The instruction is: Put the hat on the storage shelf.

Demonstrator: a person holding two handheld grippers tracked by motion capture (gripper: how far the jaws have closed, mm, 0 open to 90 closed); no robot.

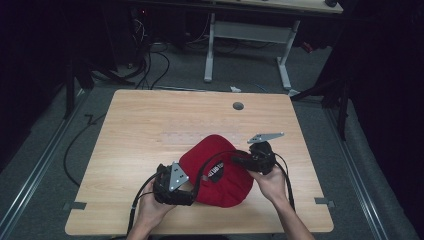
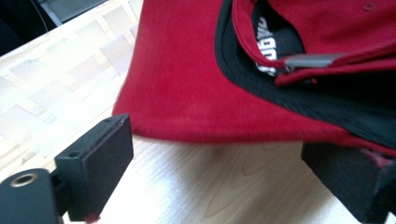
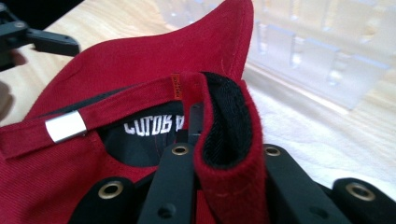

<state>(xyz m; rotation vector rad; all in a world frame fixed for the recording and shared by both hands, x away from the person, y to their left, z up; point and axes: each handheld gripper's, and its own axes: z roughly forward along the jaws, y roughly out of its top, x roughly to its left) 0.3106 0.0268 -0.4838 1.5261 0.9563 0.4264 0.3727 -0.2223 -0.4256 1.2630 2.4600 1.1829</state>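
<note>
- From above I see the red cap (image 1: 220, 172) near the table's (image 1: 150, 130) near edge, right of centre, between my left claw (image 1: 172, 186) and right claw (image 1: 245, 160); the far half of the table is bare.
- Along my left claw (image 2: 210, 158), the jaws stand open, the cap's brim just beyond them above bare wood.
- Along my right claw (image 3: 229, 172), the jaws are clamped on the cap's back rim, near its metal buckle (image 3: 65, 126).
</note>
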